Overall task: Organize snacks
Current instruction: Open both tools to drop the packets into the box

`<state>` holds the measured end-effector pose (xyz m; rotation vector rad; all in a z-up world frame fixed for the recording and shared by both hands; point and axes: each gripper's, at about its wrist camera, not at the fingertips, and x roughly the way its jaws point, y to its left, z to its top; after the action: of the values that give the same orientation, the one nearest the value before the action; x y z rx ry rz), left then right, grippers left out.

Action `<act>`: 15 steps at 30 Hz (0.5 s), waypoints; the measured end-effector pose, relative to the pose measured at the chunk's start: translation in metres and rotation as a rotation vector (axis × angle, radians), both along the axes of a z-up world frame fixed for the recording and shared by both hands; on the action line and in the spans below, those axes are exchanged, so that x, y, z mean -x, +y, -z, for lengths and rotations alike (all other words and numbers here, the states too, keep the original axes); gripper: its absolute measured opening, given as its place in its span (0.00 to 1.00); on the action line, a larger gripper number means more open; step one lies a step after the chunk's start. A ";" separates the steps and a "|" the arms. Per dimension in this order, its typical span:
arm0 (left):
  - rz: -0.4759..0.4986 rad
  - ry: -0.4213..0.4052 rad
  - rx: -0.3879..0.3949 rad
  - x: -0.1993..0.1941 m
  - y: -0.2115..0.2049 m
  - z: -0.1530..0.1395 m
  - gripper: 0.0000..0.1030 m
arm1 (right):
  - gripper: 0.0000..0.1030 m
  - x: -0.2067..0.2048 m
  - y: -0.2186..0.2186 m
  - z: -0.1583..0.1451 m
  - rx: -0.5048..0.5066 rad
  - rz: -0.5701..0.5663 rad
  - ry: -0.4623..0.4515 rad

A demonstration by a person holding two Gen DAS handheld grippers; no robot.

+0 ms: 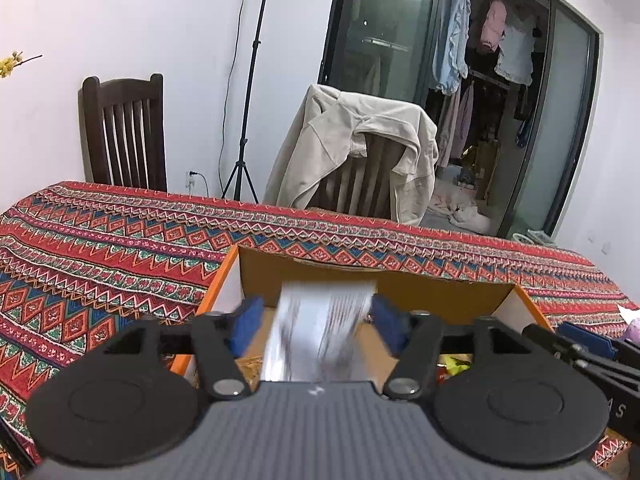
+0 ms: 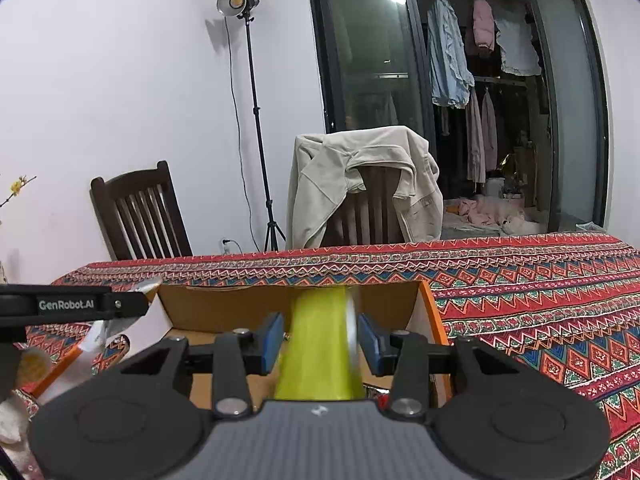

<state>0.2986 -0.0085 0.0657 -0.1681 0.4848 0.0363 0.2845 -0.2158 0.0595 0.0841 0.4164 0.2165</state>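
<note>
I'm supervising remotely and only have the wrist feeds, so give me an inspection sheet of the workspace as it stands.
Surface: table under a red patterned tablecloth.
Job's things: open cardboard box with orange sides; blurred silver snack packet and blurred yellow-green packet, both over the box.
Clutter: more snack wrappers in the box, too hidden to identify; pale items at the table's left edge in the right wrist view.
Grippers: left gripper open, pads clear of the silver packet; right gripper open, pads apart from the yellow-green packet.
Cables: lamp cord down the wall to a socket.
Surroundings: studio lamp on stand, dark wooden chair, beige jacket on another chair, hanging clothes behind glass doors.
</note>
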 end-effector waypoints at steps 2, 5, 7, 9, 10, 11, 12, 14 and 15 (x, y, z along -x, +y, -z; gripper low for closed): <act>-0.008 -0.019 0.005 0.003 0.000 -0.002 0.89 | 0.80 0.003 -0.001 0.000 -0.007 0.003 -0.007; -0.015 -0.046 0.014 0.006 0.000 -0.004 1.00 | 1.00 0.006 -0.001 0.000 -0.003 0.014 -0.018; -0.019 -0.045 0.020 0.006 0.000 -0.005 1.00 | 1.00 0.008 -0.001 0.001 0.003 0.024 -0.016; -0.019 -0.039 0.020 0.006 0.000 -0.005 1.00 | 1.00 0.009 -0.001 0.002 0.007 0.030 -0.010; -0.021 -0.035 0.021 0.005 0.000 -0.004 1.00 | 1.00 0.009 -0.001 0.002 0.006 0.030 -0.008; -0.021 -0.032 0.022 0.004 0.001 -0.004 1.00 | 1.00 0.009 -0.002 0.002 0.005 0.029 -0.006; -0.023 -0.029 0.024 0.004 0.001 -0.003 1.00 | 1.00 0.010 -0.001 0.002 0.006 0.031 -0.006; -0.026 -0.025 0.029 0.004 0.002 -0.003 1.00 | 1.00 0.011 -0.001 0.001 0.009 0.035 -0.008; -0.025 -0.024 0.033 0.004 0.002 -0.003 1.00 | 1.00 0.013 -0.001 0.001 0.009 0.037 -0.009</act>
<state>0.2949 -0.0064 0.0691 -0.2065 0.4594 0.0512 0.2718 -0.2172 0.0589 0.0820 0.4066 0.1788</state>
